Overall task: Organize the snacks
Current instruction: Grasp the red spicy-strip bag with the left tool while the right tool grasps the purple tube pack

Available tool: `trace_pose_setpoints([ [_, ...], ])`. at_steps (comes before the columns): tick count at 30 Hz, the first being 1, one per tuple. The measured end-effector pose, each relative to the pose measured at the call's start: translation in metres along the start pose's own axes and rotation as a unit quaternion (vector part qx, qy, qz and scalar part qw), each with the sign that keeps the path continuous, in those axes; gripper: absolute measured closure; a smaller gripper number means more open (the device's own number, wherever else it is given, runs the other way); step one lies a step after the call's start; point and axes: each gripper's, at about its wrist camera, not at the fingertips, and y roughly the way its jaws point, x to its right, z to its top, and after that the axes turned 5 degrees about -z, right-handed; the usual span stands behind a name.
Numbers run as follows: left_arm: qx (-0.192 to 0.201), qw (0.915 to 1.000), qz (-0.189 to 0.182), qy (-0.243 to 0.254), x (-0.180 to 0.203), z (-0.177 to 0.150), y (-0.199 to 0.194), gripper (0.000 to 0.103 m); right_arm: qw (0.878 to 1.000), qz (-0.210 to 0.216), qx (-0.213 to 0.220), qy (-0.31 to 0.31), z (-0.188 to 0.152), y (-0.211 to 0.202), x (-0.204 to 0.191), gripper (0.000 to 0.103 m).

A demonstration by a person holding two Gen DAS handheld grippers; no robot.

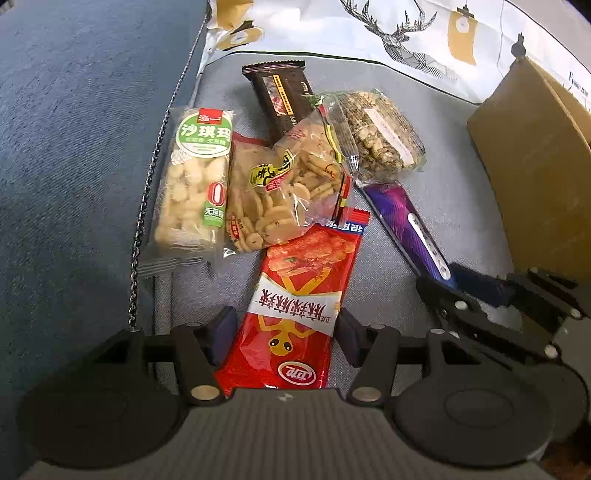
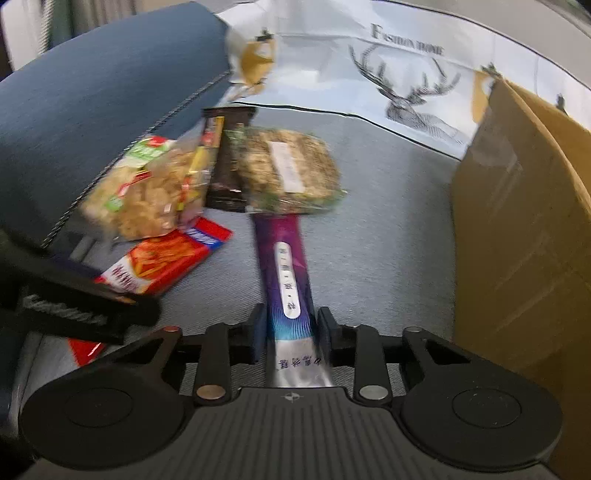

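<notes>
Several snack packs lie on a grey sofa seat. A red spicy-strip packet lies lengthwise between the fingers of my left gripper, which is open, its pads just off the packet's edges. To its right, a long purple snack stick points away from my right gripper, whose pads press on its silver near end. The left wrist view shows that grip from the side, the right gripper at the purple stick. My left gripper is a dark blur in the right wrist view.
Behind the red packet lie a green-label sachima pack, a clear bag of ring crackers, a dark brown bar and a nut brittle pack. A cardboard box stands at the right. A deer-print cushion is behind, a blue armrest at the left.
</notes>
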Motion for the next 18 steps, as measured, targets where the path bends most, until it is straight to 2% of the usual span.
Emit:
trace_pose_setpoints([
  [2, 0.002, 1.0000, 0.000, 0.003, 0.002, -0.001, 0.000, 0.042, 1.000, 0.011, 0.001, -0.002, -0.003, -0.007, -0.001, 0.082],
  [4, 0.003, 1.0000, -0.001, 0.008, 0.004, -0.001, 0.000, 0.046, 1.000, 0.022, 0.003, 0.004, -0.003, -0.016, 0.000, 0.082],
  [9, 0.005, 0.9996, -0.008, 0.025, 0.010, -0.003, -0.004, 0.050, 0.999, 0.038, 0.003, 0.010, -0.016, -0.043, -0.002, 0.082],
  [15, 0.011, 0.9972, -0.004, 0.073, 0.028, -0.011, -0.011, 0.050, 0.999, 0.034, -0.007, 0.013, -0.042, -0.064, -0.004, 0.082],
  [18, 0.012, 0.9980, -0.007, 0.062, 0.027, -0.015, -0.013, 0.050, 0.999, 0.031, -0.003, 0.034, -0.054, -0.073, 0.003, 0.082],
])
